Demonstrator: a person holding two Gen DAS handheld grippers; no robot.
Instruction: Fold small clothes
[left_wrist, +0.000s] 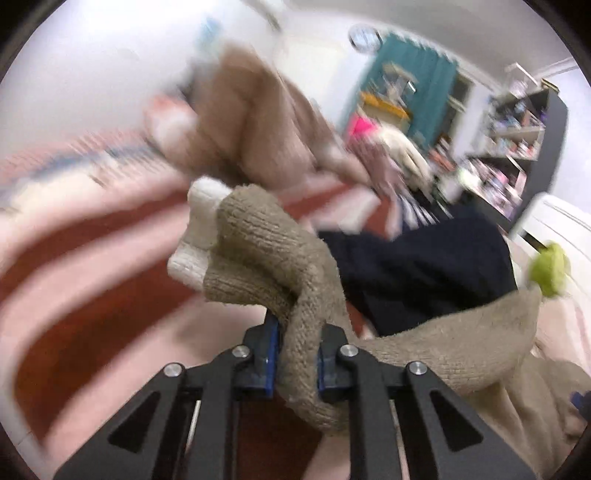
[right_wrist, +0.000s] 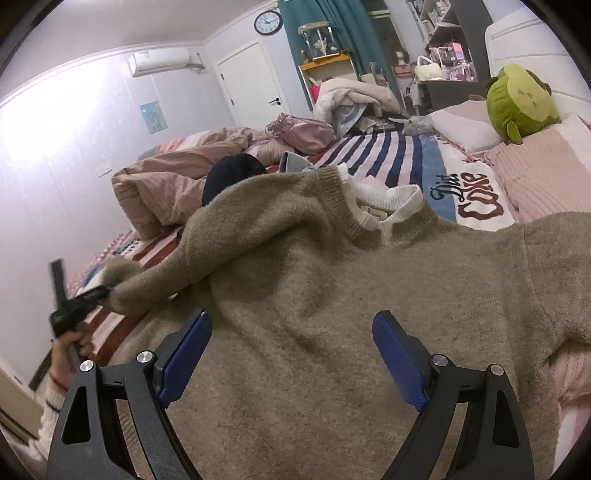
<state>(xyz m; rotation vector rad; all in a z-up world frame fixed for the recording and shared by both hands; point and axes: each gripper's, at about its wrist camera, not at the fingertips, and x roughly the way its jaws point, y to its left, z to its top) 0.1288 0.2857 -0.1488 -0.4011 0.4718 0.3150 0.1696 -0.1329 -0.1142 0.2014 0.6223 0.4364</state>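
Striped bedding in red, pink, navy and white carries everything I am working on; the bed (right_wrist: 399, 147) runs away from both sets of fingers toward a cluttered far end.

Nearest to me, the right gripper (right_wrist: 291, 354) hangs over the body of the sweater (right_wrist: 314, 295), its blue-padded fingers wide apart with nothing between them, only fuzzy tan knit below. The left gripper (left_wrist: 295, 362) has its fingers clamped on the sleeve (left_wrist: 266, 254), a thick rope of ribbed tan wool bunched between the pads, with the white inner cuff poking out just beyond the tips. From the right wrist view that gripper sits far out to the left of my open fingers, the sleeve stretched from it back to the shoulder.

So the sleeve's long axis runs crosswise, left to right, and I judge the next move is to carry it inward across the chest; the left hand owns that, while the right is nearer the torso for pinning.

Beyond the fingers the ribbed neckline with its white collar (right_wrist: 384, 203) lies straight ahead. The knit looks soft, loose and likely to sag.

Further off sit a dark garment (right_wrist: 232, 173), a rumpled pink quilt (right_wrist: 166, 188) and a green plush toy (right_wrist: 517, 103).
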